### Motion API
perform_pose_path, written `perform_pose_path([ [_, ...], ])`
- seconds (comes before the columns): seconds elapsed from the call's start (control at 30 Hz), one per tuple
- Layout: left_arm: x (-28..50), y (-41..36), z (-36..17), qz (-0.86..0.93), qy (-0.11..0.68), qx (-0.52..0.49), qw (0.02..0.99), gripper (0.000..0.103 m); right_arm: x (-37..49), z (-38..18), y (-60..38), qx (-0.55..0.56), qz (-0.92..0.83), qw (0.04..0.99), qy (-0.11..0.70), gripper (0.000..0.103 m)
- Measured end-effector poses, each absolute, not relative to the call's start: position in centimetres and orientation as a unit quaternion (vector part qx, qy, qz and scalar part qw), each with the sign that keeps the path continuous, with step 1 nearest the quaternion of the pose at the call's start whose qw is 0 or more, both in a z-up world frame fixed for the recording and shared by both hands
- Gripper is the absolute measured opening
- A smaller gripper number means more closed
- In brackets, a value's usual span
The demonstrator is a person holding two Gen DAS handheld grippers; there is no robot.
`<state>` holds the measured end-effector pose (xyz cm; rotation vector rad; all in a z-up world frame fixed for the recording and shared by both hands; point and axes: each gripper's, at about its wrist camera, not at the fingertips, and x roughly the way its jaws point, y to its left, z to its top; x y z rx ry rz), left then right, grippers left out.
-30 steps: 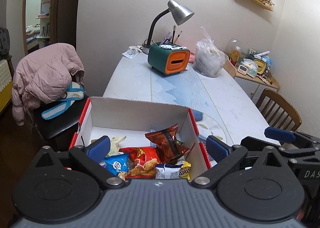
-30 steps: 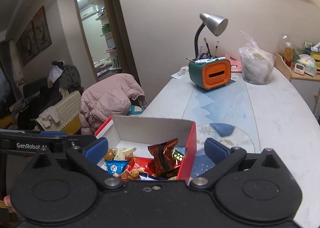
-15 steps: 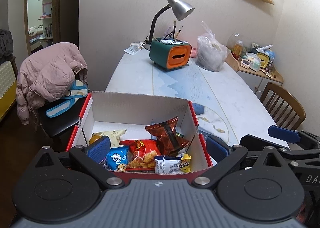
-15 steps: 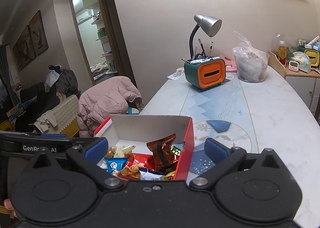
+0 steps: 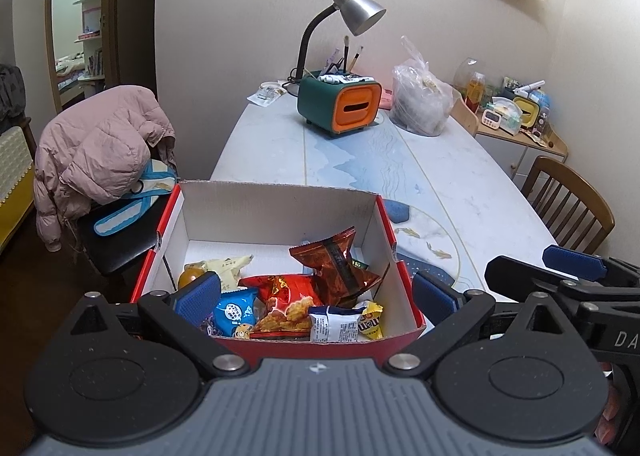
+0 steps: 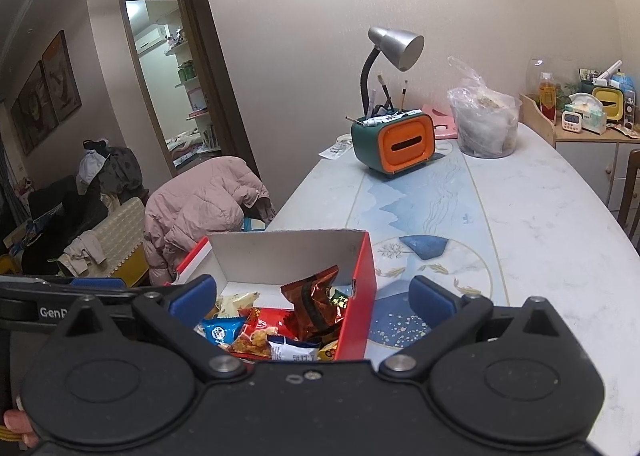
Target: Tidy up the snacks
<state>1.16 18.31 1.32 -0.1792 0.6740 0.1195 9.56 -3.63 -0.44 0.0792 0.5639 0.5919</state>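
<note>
Snacks sit in a loose heap inside the red box (image 5: pixel 394 256) at the near edge of the worktop (image 5: pixel 460 175), and both pairs of fingers are spread wide with nothing between them. The left gripper (image 5: pixel 316 296) hangs over the box's near end, one blue finger pad (image 5: pixel 198 294) above the packets at the left, the other just outside the right wall. The right gripper (image 6: pixel 312 296) is beside it, straddling the box's right wall.

Between the left fingers lie a blue packet (image 5: pixel 234 310), a red packet (image 5: pixel 286 296) printed with fried pieces, a white-and-blue wrapper (image 5: pixel 334 322) and a yellow candy bag (image 5: pixel 370 322). Behind them a dark copper-red bag (image 5: pixel 334 262) stands tilted, with a pale wrapper (image 5: pixel 228 266) and an orange round thing (image 5: pixel 190 276) at the left. No loose snack shows on the worktop, so gathering looks largely done; the pile is unsorted, though, and the far half of the box floor is bare, so I judge arranging may remain.

Gripper bodies cover the box's near wall and anything just in front of it. Whatever lies under the pile is hidden, and a small green packet (image 6: pixel 340 302) behind the copper bag is mostly covered. Contents of the clear plastic bag (image 5: pixel 420 103) near the green-and-orange organizer (image 5: pixel 340 103) are too blurred to tell as snacks.
</note>
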Motion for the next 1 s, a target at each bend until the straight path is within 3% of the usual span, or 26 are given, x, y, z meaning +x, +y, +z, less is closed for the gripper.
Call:
perform_pose_path([
  [1.0,1.67,18.14,1.65,0.061,0.326,-0.078,0.940,0.102,10.34,-0.63,-3.68,0.040,0.272,0.918,0.284,0.103],
])
